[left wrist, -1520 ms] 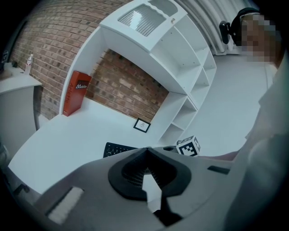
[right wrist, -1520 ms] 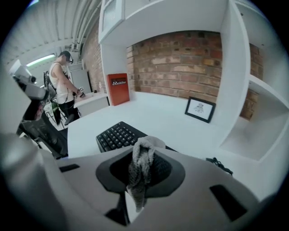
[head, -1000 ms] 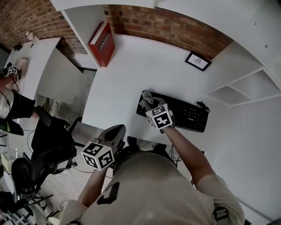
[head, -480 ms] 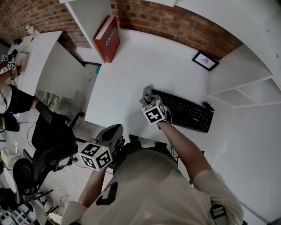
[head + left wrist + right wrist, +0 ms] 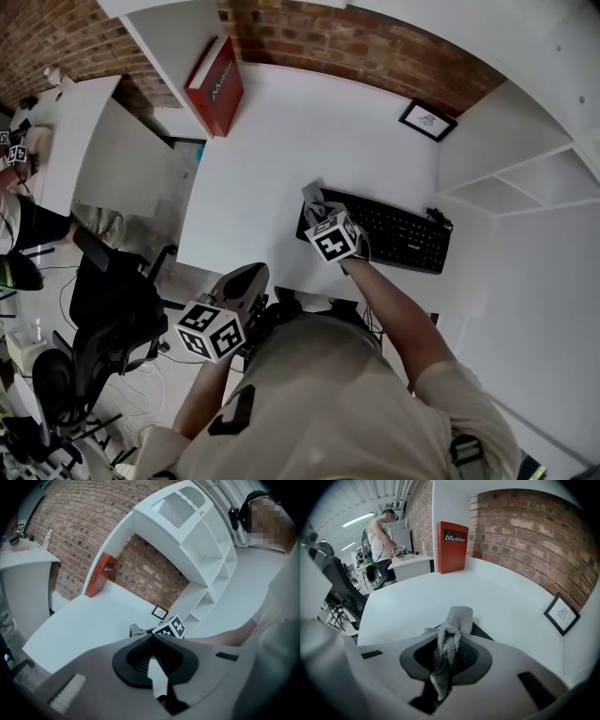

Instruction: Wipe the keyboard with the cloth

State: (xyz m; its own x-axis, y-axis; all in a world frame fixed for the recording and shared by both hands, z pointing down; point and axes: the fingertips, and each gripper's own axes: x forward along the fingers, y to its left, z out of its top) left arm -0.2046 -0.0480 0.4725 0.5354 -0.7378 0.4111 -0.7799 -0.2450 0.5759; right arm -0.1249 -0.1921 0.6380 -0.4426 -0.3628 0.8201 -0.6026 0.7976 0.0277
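Observation:
The black keyboard point(image 5: 389, 234) lies on the white desk point(image 5: 262, 159) near its front edge. My right gripper point(image 5: 319, 212) is over the keyboard's left end, shut on a grey cloth point(image 5: 313, 197). In the right gripper view the cloth point(image 5: 449, 641) hangs bunched between the jaws of my right gripper point(image 5: 452, 625), and a dark corner of the keyboard point(image 5: 482, 632) shows behind it. My left gripper point(image 5: 249, 277) is held off the desk's front edge by the person's body. In the left gripper view my left gripper point(image 5: 152, 636) has its jaw tips together with nothing between them.
A red book point(image 5: 216, 84) stands at the desk's back left against the brick wall, and a small framed picture point(image 5: 427, 120) at the back right. White shelves point(image 5: 525, 178) rise to the right. An office chair point(image 5: 112, 300) and another person point(image 5: 379, 538) are off to the left.
The right gripper with the cloth has shifted a little along the keyboard's left end. The left gripper has stayed by the body.

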